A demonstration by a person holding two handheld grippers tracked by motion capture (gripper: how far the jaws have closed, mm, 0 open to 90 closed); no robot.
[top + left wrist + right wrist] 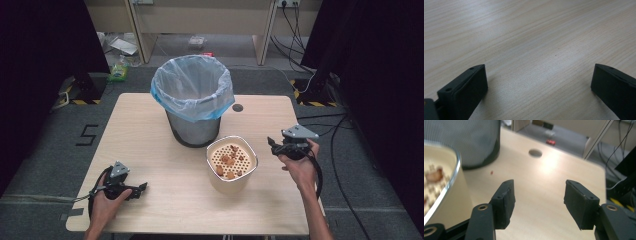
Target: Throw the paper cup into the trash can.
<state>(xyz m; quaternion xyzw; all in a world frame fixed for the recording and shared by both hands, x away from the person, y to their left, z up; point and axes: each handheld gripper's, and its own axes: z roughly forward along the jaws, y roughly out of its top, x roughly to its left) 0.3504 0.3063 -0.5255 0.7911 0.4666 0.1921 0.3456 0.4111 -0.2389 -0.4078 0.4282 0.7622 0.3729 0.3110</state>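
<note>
A cream bin (231,170) with a metal rim and a perforated inner tray holding several brown scraps stands at the middle of the table; its rim (447,182) shows at the left of the right gripper view. A mesh waste basket (194,100) lined with a pale blue bag stands behind it. My right gripper (272,145) hovers just right of the cream bin, jaws open with nothing between them (537,197). My left gripper (144,187) rests low at the front left of the table, open wide over bare wood (539,82).
The light wooden table (150,140) has a round cable hole (237,107) behind the cream bin. A tiny red crumb (491,172) lies on the wood near the basket's base. Beyond the table are cables, a green bottle (119,70) and furniture legs on grey floor.
</note>
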